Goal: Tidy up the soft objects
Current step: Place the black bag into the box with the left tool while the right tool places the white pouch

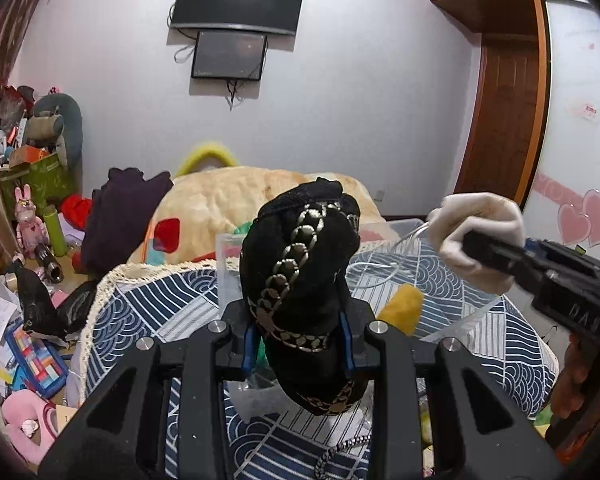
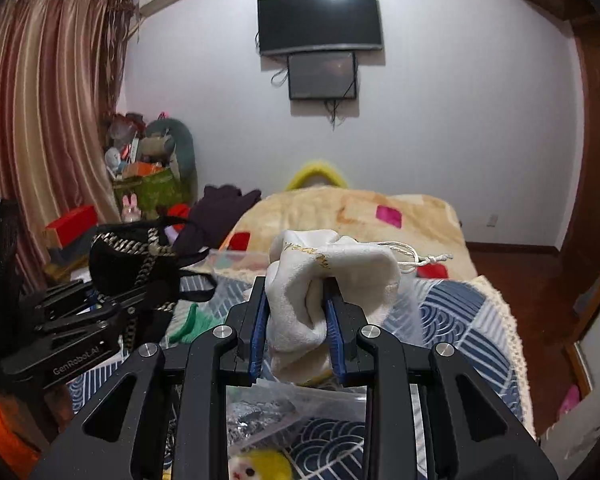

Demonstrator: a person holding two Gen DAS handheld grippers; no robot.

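My left gripper [image 1: 298, 338] is shut on a black fabric pouch with a gold chain pattern [image 1: 300, 264], held up above the bed; it also shows at the left of the right wrist view [image 2: 136, 264]. My right gripper [image 2: 298, 320] is shut on a white drawstring pouch [image 2: 328, 276], also held up; that pouch shows at the right of the left wrist view [image 1: 480, 236]. A clear plastic box [image 1: 452, 276] lies on the bed below both grippers, with a yellow plush [image 1: 400, 308] in it.
The bed has a blue-and-white patterned cover [image 1: 148, 312] and a beige blanket [image 1: 228, 204] behind. A dark purple garment [image 1: 120, 216] lies at the bed's left. The floor at left is cluttered with toys and papers [image 1: 20, 336]. A yellow plush toy [image 2: 260, 466] lies under the right gripper.
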